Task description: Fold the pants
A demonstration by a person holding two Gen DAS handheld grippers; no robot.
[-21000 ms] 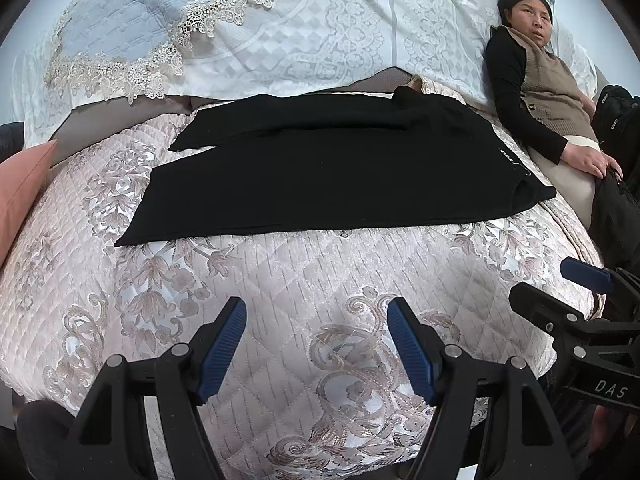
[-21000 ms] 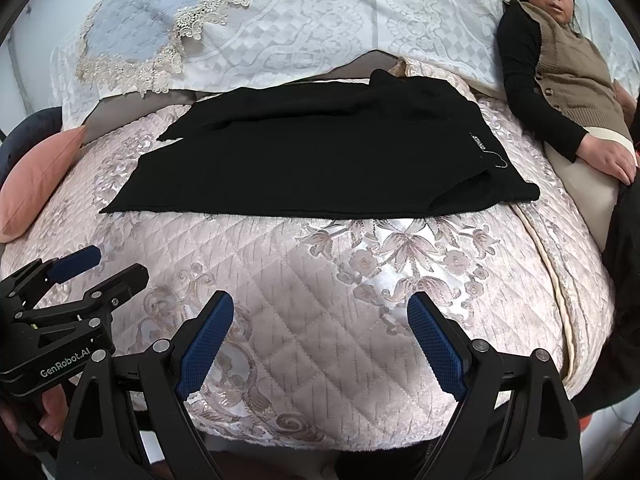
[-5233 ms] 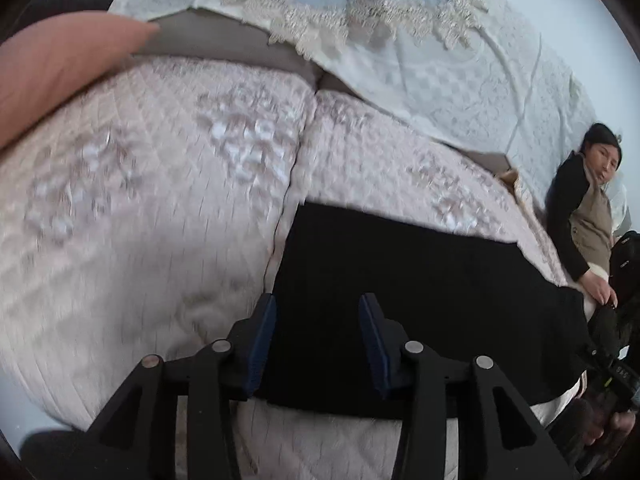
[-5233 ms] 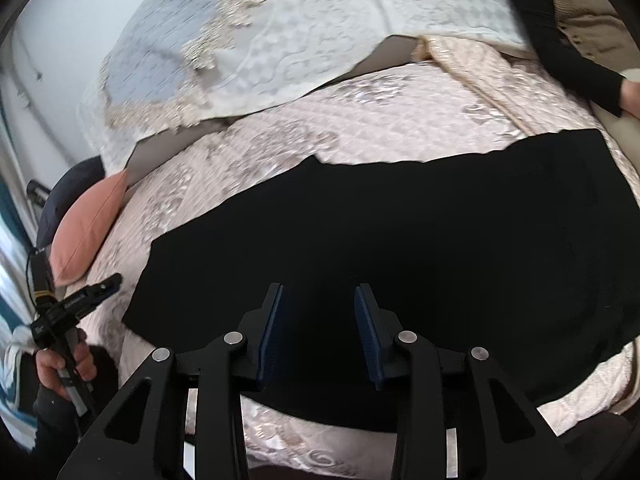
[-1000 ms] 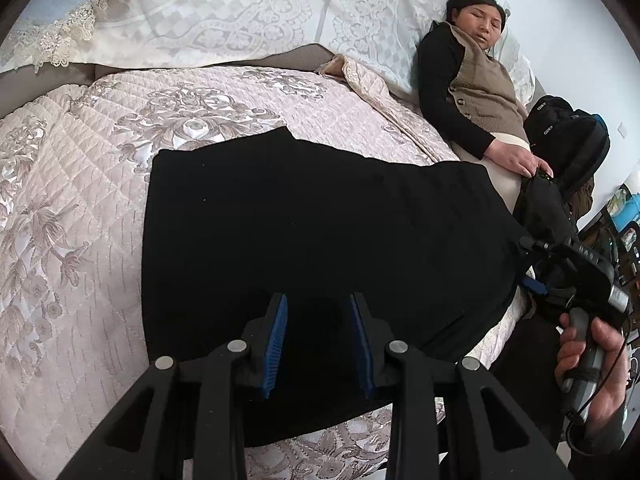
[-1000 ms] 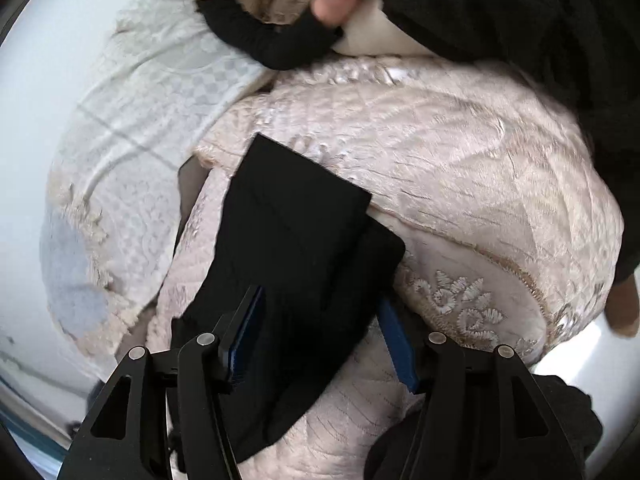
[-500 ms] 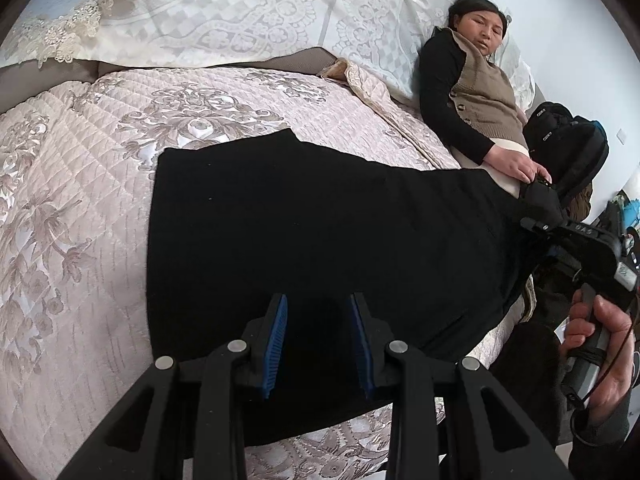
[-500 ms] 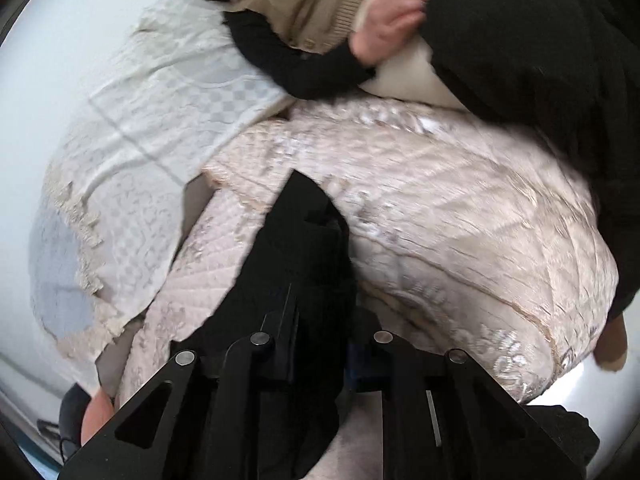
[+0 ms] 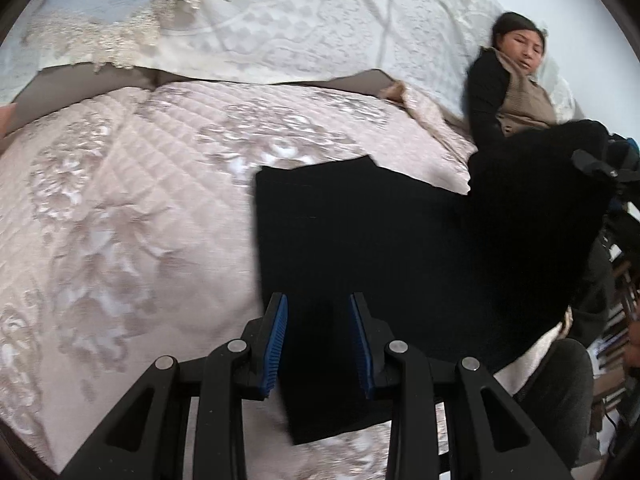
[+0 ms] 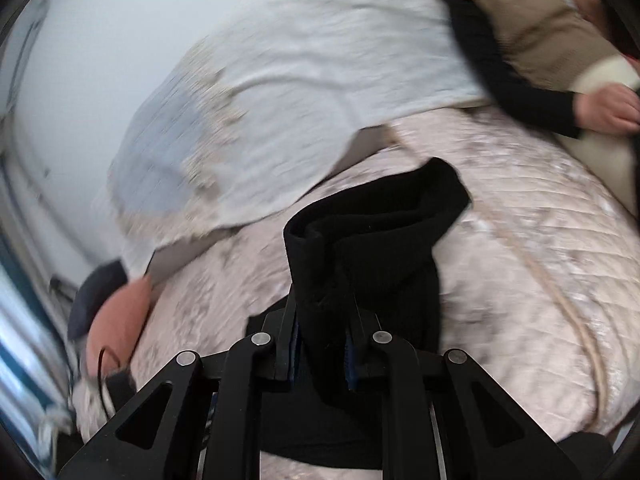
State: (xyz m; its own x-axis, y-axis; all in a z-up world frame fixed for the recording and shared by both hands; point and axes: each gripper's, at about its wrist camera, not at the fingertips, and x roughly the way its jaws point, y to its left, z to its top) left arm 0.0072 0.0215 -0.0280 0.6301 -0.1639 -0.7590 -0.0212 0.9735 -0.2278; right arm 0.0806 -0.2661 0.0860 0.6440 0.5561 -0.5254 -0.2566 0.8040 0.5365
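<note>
Black pants [image 9: 360,240] lie on the quilt [image 9: 120,220], long axis running left to right across the left view.
The right end lifts at that frame's right edge; only the right view shows the right gripper [image 10: 322,344] clamped on that bunched fabric. The left gripper [image 9: 318,340] straddles the lower edge, jaws apart, grip unclear.

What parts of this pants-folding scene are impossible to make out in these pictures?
- Right wrist view: the right gripper pads, buried in the bunched pants.
- Right wrist view: pillow and headboard cover, smeared by blur.
- Left wrist view: whether the left gripper pinches the pants; black cloth hides any contact.
- Left wrist view: the pants' right end, lost against dark things.
</note>
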